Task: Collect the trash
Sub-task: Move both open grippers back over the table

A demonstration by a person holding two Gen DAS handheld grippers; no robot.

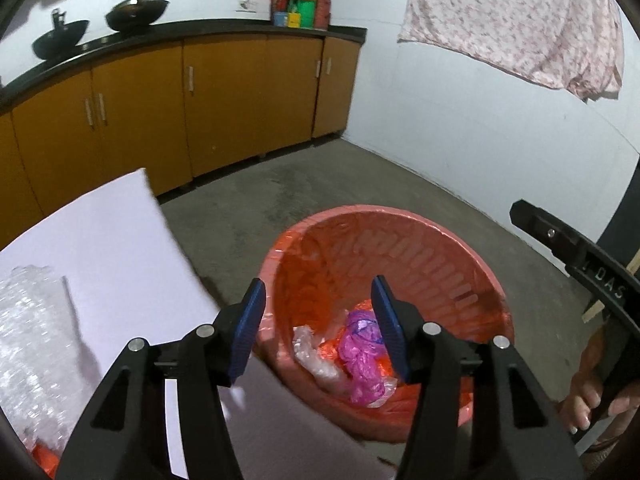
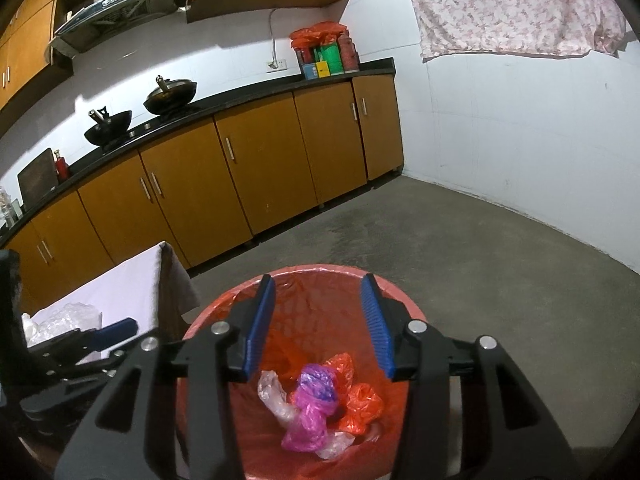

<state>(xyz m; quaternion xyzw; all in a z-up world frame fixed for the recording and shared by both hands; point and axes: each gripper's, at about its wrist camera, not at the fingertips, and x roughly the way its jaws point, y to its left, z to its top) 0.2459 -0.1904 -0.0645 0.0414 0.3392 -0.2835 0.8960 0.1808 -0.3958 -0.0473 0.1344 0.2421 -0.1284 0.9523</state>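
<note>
Grey concrete floor (image 2: 460,248) runs ahead of my tools to orange cabinets (image 2: 256,168) under a dark tabletop (image 2: 240,98) carrying two woks (image 2: 172,96), with white walls beyond. A floral cloth (image 2: 512,8) hangs up to the right. Left of my left tool (image 1: 318,328) sits a white-covered tabletop (image 1: 112,248) with bubble wrap (image 1: 28,340). Both tools hang released, nothing between the pads; the right tool (image 2: 320,328) and the left are over the red bin (image 2: 404,308). Trash bags (image 2: 316,408) lie inside it, just below.
</note>
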